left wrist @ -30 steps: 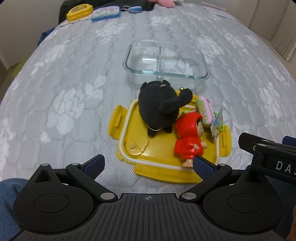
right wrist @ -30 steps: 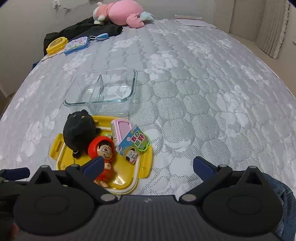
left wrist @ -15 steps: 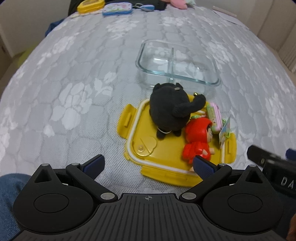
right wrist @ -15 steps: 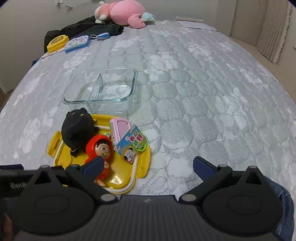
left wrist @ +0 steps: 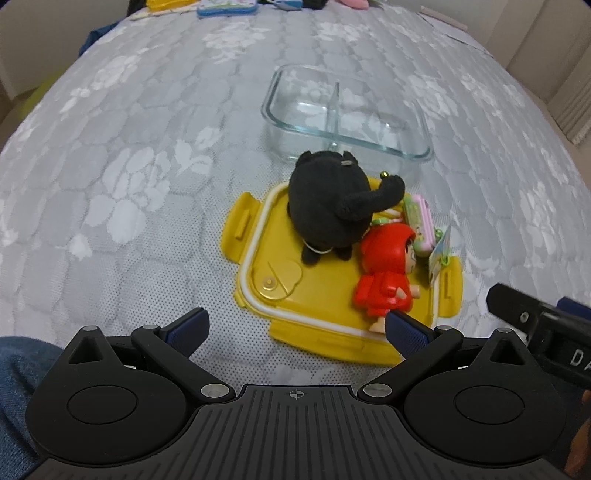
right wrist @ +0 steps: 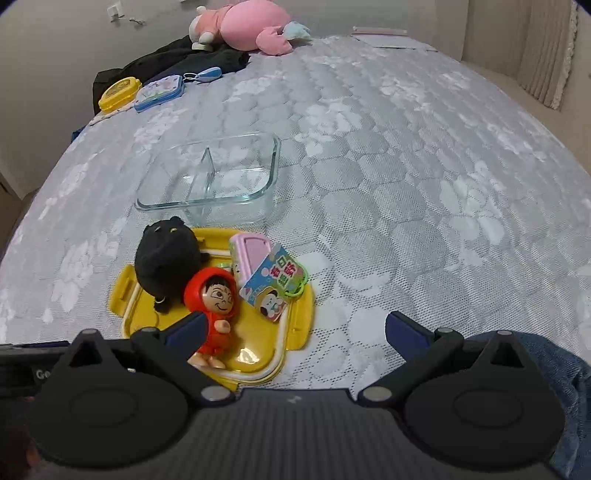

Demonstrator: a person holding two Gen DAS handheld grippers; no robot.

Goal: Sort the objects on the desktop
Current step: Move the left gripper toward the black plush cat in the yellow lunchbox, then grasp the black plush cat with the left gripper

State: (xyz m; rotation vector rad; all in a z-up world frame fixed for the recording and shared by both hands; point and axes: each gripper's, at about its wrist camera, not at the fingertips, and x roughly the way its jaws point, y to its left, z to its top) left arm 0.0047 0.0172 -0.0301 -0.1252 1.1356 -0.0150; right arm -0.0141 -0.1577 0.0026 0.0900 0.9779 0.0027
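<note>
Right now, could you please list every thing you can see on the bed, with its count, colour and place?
glass box: 1, clear, two empty compartments, behind lid
lid: 1, yellow, middle of bed
plush cat: 1, black, on lid
doll: 1, red, on lid
case: 1, pink, on lid
card booklet: 1, blue, against case
plush toy: 1, pink, far end
small boxes: 2, yellow and blue, far left
left gripper: fingers open
right gripper: fingers open
</note>
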